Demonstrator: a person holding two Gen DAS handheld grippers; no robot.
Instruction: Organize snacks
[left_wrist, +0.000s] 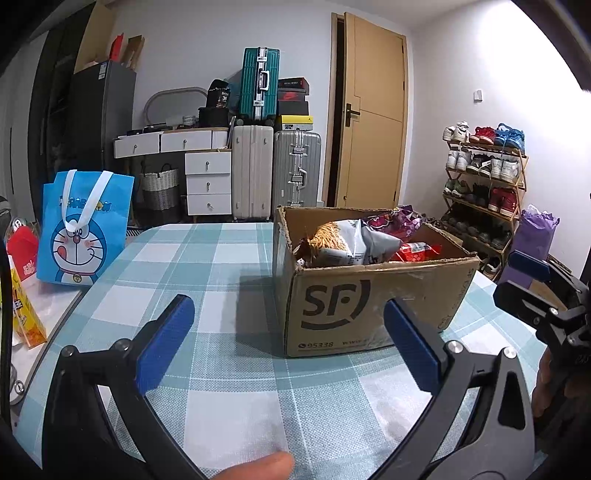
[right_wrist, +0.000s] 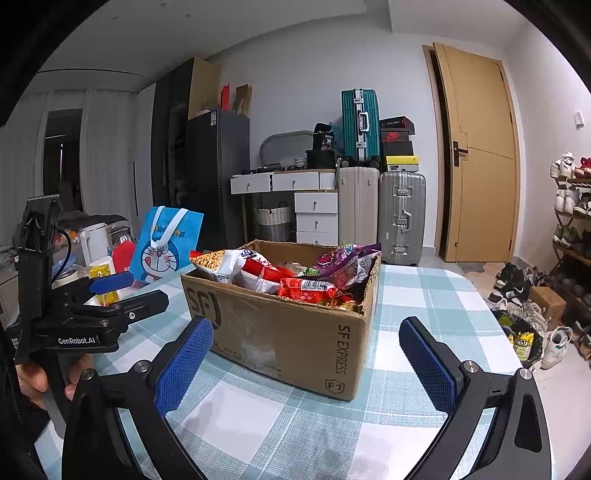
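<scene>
A: We see the counter (left_wrist: 229, 266) first, spread with a blue-and-white checked cloth, and the cardboard box (right_wrist: 295, 332) standing on it just beyond both tools.

B: We agree. The box is open at the top and heaped with snack packets (right_wrist: 306, 288): red ones, a purple one (left_wrist: 399, 221), and a grey-and-white one (left_wrist: 354, 243).

A: To the far left we find a blue cartoon bag (left_wrist: 81, 232) upright at the counter's edge, well apart from the box.

B: Our left tool (left_wrist: 288, 343) hangs over the bare cloth near the box's left corner, its blue pads spread wide and empty.

A: Our right tool (right_wrist: 306, 362) faces the box's near corner, spread just as wide, holding nothing and touching nothing.
</scene>
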